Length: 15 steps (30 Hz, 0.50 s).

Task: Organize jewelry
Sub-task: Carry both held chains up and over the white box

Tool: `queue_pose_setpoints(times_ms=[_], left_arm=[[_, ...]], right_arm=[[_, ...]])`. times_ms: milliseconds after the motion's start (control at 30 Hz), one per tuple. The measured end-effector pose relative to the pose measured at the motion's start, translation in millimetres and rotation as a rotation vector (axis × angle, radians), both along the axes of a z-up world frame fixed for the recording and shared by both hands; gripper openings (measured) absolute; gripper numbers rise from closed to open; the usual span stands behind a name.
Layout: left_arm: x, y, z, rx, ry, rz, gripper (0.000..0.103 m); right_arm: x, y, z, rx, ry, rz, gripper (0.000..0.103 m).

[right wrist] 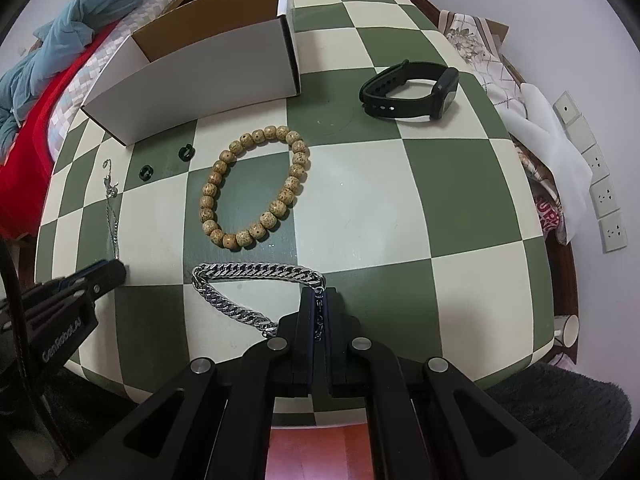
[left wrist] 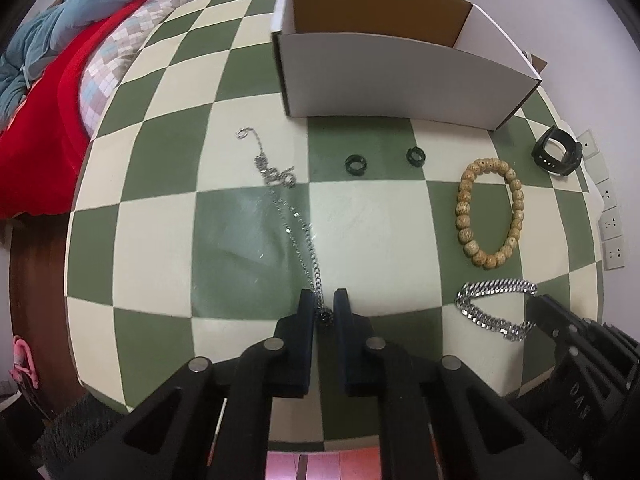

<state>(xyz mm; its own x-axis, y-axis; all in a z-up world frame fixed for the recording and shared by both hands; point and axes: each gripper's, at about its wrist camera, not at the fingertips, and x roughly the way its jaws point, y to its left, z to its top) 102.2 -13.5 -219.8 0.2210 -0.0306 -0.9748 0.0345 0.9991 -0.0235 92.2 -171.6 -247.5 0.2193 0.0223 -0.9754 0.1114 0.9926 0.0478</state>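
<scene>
Over checkered table (left wrist: 256, 240) | both steeply down | left claw (left wrist: 324, 312) pinching thin chain (left wrist: 296, 232) | right claw (right wrist: 319, 312) pinching heavy chain (right wrist: 256, 270)

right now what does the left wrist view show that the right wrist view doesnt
Only the left wrist view: the left gripper closed on the thin chain, and a pink thing by the table edge.
Only the right wrist view: the right gripper clamped on the thick chain, a floral cloth and a white mug.
Both: box, bead bracelet, two dark rings, watch, checked table.
</scene>
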Motion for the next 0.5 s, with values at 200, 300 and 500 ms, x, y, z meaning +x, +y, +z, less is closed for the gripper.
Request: queue_pose_setpoints(times_ms=[200,300,500], left_arm=[[-19,26,26,-0.056,-0.032,0.024,0.007],[-21,46,42,-0.088,-0.054,0.041,0.007],[-20,65,75,-0.127,-0.095,0.076,0.007]], right_arm=[[-4,-1,19,0.042,-0.045,-0.008,0.003],[-2,-3,33,0.069,-0.075,-0.011,0.003],[-2,0,60,0.130,-0.117,-0.015,0.003]])
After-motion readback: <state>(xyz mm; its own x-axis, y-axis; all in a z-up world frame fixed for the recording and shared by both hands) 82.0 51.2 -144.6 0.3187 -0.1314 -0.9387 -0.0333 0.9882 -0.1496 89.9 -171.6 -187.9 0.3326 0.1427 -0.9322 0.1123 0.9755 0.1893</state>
